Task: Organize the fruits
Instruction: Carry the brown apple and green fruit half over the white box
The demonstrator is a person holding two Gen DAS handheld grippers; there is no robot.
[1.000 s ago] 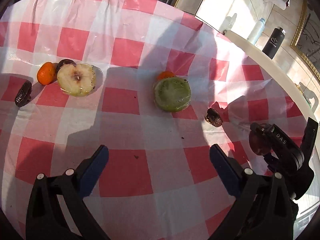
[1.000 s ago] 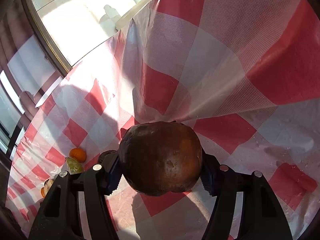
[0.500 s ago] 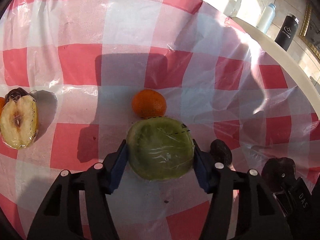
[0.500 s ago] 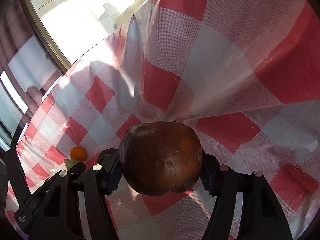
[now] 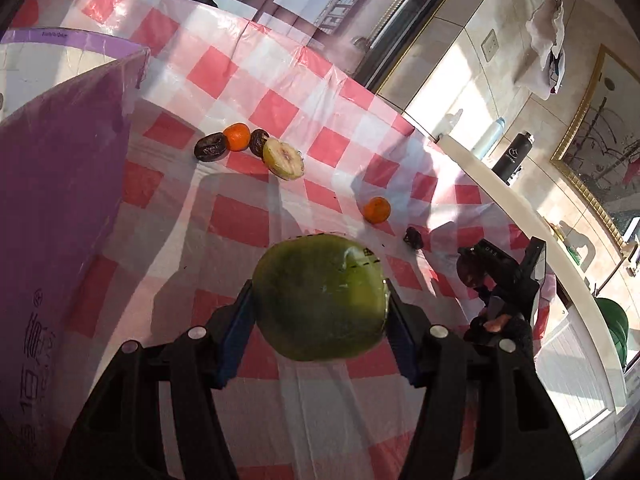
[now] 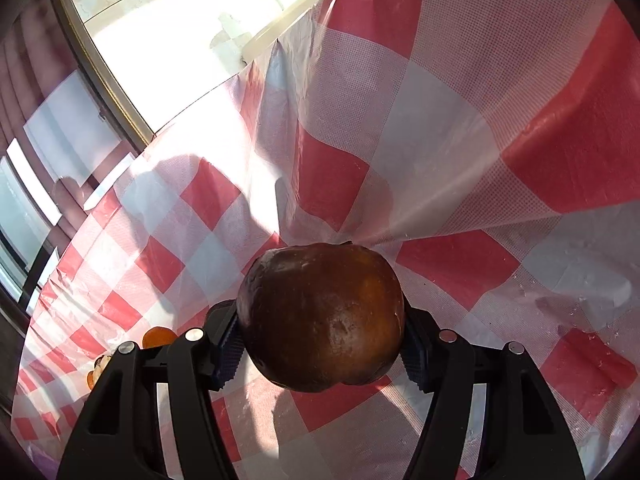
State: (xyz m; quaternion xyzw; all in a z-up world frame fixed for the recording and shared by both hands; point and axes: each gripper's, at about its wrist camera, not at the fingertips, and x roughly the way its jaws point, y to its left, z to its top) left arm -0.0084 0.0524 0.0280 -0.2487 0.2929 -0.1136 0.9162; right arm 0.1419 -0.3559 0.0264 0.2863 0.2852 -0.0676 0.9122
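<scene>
My left gripper point(image 5: 320, 320) is shut on a green fruit wrapped in clear film point(image 5: 322, 298) and holds it above the red-and-white checked tablecloth point(image 5: 240, 220). My right gripper point(image 6: 320, 344) is shut on a dark brown round fruit point(image 6: 320, 316) close over the cloth; it shows in the left wrist view point(image 5: 480, 270) at the right. On the cloth lie a halved pale fruit point(image 5: 283, 158), an orange point(image 5: 237, 137), two dark fruits point(image 5: 209, 146) beside them, another orange point(image 5: 377, 209) and a small dark fruit point(image 5: 414, 237).
A purple box point(image 5: 56, 200) stands along the left of the table. The table's white rim point(image 5: 520, 208) runs along the right, with two bottles point(image 5: 512, 156) on the floor beyond it. The cloth rises in a fold point(image 6: 440, 140) right ahead of my right gripper.
My left gripper closed on the green fruit and lifted it up and back from the cloth. My right gripper kept its hold on the brown fruit and hardly moved.
</scene>
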